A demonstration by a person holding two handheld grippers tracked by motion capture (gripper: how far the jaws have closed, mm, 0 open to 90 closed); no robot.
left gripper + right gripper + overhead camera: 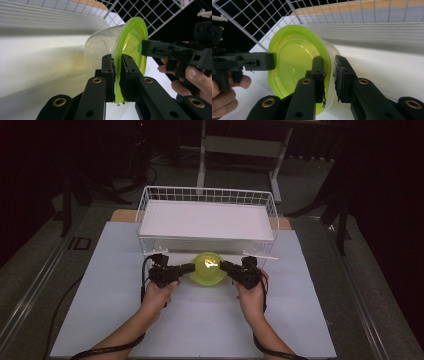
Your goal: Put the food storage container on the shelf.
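Observation:
A clear plastic tub point(207, 279) with a lime-green lid point(206, 265) is held just above the white table cover, in front of the wire basket. My left gripper point(189, 267) is shut on the lid's rim from the left, and my right gripper point(224, 266) is shut on the rim from the right. In the left gripper view the pads of the left gripper point(117, 61) pinch the green lid point(132, 37) edge, with the tub point(98, 50) body to the left. In the right gripper view the right gripper point(329, 63) clamps the lid point(292, 60) rim the same way.
A white wire basket point(207, 193) stands right behind the tub, with a flat white stack point(205, 220) inside it. A white cover point(100, 290) spreads over the table. Dark stands and a table frame point(240, 145) lie beyond the far edge.

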